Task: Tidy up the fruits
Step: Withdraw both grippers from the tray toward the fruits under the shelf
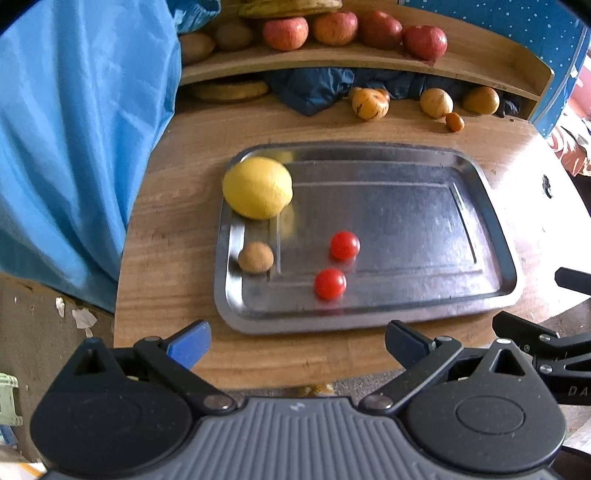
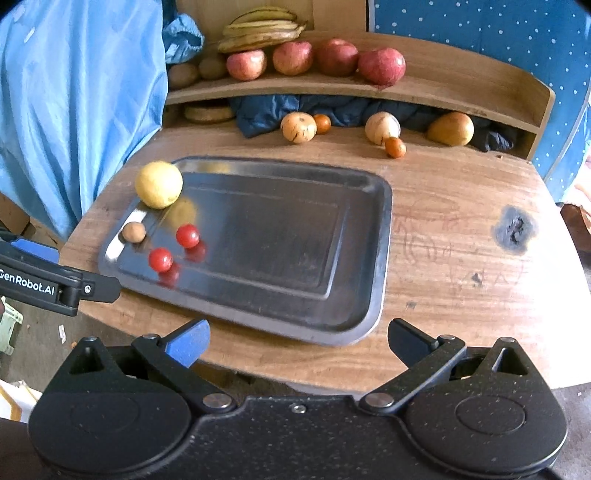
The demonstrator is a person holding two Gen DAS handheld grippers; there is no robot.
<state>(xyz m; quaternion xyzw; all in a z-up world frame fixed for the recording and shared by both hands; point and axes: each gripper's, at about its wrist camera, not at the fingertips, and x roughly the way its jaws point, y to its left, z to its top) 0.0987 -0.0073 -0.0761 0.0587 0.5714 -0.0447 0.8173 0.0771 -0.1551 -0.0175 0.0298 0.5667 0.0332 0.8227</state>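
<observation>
Fruit is sitting in the left end of a steel tray (image 2: 373,258) on the wooden desk (image 2: 461,258): a lemon (image 1: 257,187) is resting on the tray's far left corner, a small brown fruit (image 1: 255,257) is lying near the left rim, and two cherry tomatoes (image 1: 344,244) are sitting just beside each other, apart from the brown fruit. More fruit is waiting at the back of the desk, with apples (image 2: 381,66) and bananas (image 2: 260,31) lining the shelf (image 2: 443,88) above. The left gripper (image 1: 297,341) is hovering at the desk's near edge with its fingers spread wide and holding nothing. The right gripper (image 2: 299,341) is doing likewise, fingers wide and empty. White lettering on the left gripper's arm, seen from the right wrist, is reading "GenRobot.AI".
</observation>
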